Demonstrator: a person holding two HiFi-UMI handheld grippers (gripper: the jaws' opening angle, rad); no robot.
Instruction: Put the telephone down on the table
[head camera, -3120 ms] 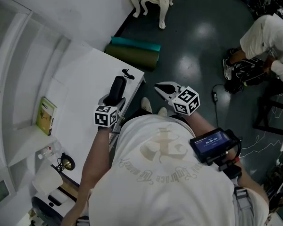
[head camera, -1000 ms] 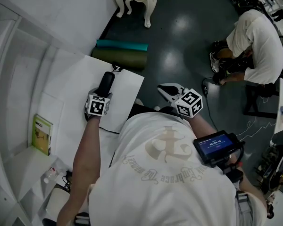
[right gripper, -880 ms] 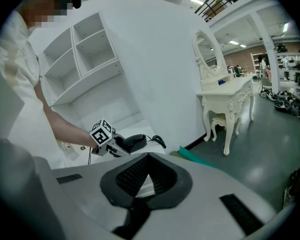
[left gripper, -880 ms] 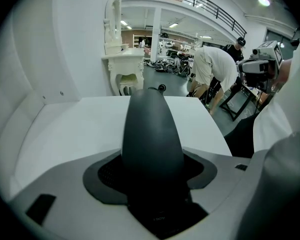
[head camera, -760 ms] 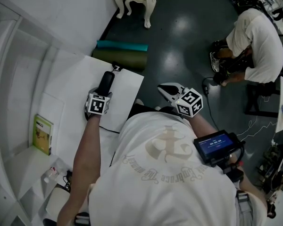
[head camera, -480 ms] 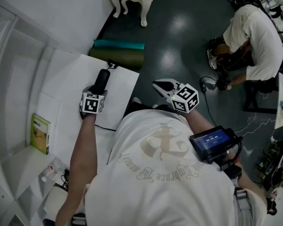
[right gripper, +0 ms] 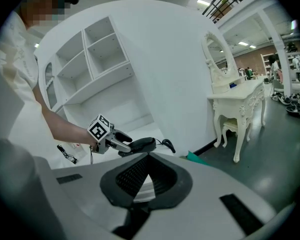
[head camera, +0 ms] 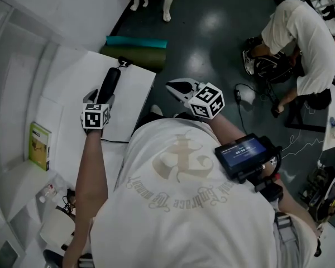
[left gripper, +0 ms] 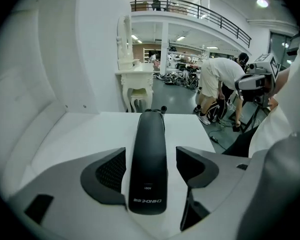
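Note:
The black telephone handset (head camera: 109,84) lies lengthwise on the white table (head camera: 67,77), its coiled cord (head camera: 123,63) at the far end. My left gripper (head camera: 102,97) straddles its near end. In the left gripper view the telephone (left gripper: 150,149) sits between the pads of the left gripper (left gripper: 151,168), with a narrow strip of table showing on each side, so the jaws stand open. My right gripper (head camera: 176,87) hangs over the floor to the right of the table, shut and empty. Its tips meet in the right gripper view (right gripper: 148,158), which also shows the telephone (right gripper: 140,145).
A green book (head camera: 39,145) lies at the table's left. Rolled teal and olive mats (head camera: 137,52) lie on the floor past the table's far edge, beside a white dressing table (left gripper: 135,79). A person (head camera: 301,32) bends over at the right. White shelves (right gripper: 90,59) line the wall.
The left gripper has carried the handset from near the table's edge further onto the tabletop, where it now lies flat. The right gripper has stayed over the floor, shut.

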